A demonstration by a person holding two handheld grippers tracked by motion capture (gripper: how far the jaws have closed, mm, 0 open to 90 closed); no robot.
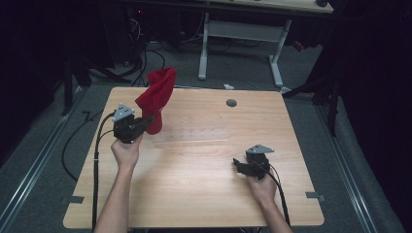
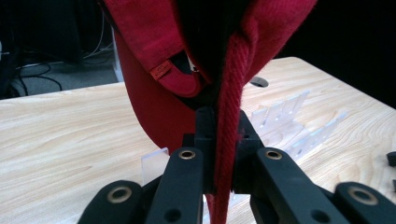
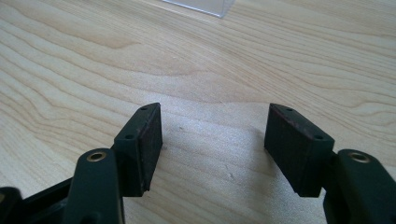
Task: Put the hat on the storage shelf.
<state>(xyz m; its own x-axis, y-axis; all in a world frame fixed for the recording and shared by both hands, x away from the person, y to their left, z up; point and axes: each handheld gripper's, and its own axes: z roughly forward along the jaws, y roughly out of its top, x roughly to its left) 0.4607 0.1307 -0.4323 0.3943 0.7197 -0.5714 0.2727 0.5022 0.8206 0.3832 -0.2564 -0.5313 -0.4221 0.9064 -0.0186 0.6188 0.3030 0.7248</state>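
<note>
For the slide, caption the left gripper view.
Left gripper clamps the edge of a red cap above the wooden table.

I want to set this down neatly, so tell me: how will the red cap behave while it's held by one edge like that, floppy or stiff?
Probably mostly floppy: the red cap bunches and folds above the left gripper, whose jaws pinch a fabric edge. It looks light, since a single pinch holds it up. Its brim seems stiffer, keeping a smooth curve. Set down on the table, it may slump or tip.
</note>
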